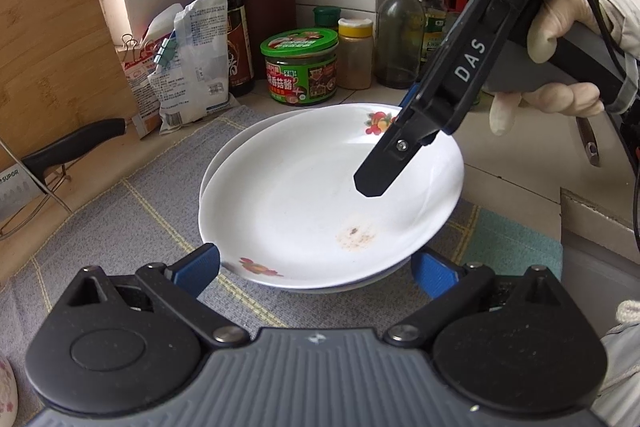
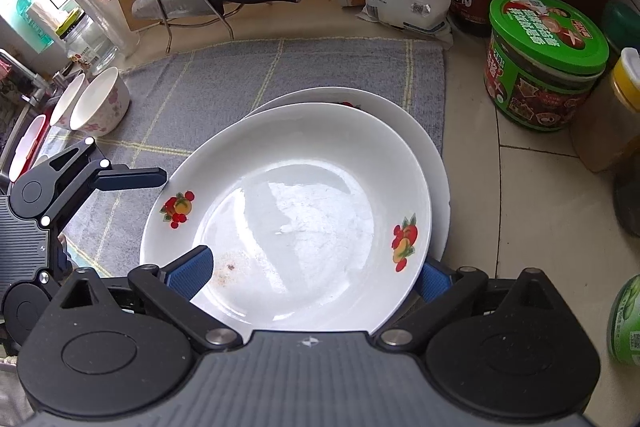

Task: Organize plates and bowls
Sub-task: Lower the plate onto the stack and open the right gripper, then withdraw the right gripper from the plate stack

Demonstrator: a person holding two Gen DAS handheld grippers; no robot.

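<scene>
In the left wrist view, the left gripper (image 1: 316, 269) stands released, its ribbed blue pads either side of the near rim of the glossy white top plate (image 1: 320, 195), which lies on a second plate (image 1: 224, 159) on the woven grey mat (image 1: 120, 227). At 2 o'clock, the right gripper (image 1: 372, 183) reaches over the plate; its far finger is hidden.

In the right wrist view, the right gripper (image 2: 316, 273) is spread wide, one pad inside the round, fruit-printed top plate (image 2: 296, 211), the other outside its rim. Two small floral bowls (image 2: 100, 103) sit at 10 o'clock on the tabletop (image 2: 520, 227).
</scene>
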